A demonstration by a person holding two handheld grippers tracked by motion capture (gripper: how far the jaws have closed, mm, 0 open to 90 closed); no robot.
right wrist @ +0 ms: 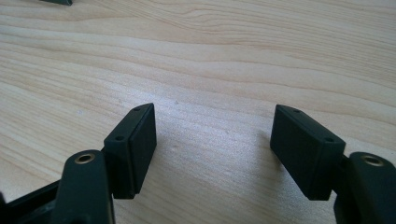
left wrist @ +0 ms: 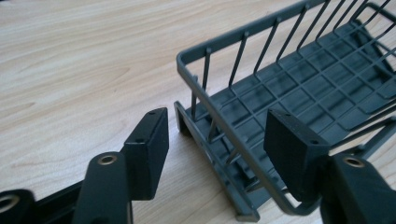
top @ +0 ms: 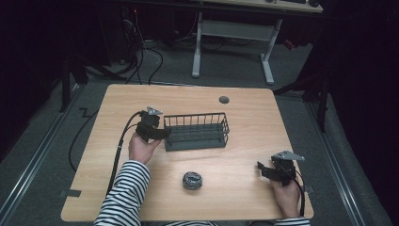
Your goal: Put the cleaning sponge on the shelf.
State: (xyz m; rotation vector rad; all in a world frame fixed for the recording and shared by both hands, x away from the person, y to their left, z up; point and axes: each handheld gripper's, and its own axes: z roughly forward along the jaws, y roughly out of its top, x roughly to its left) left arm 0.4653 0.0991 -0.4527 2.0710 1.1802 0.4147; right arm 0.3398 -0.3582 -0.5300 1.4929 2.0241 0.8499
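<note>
At mid-table sits the wire basket, its left end wall between my left gripper pads, which straddle it part-open, not yet pinching. It looks light and stiff; I'd grip the top rim there. My right gripper rests wide open, empty.

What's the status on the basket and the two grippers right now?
Left gripper straddles the basket end wall, pads not pressing. Right gripper open over bare table. Foil ball sits apart, nothing blocking.

Left hand-held gripper reaches forward, jaws apart; right hand-held gripper rests low, jaws wide.
</note>
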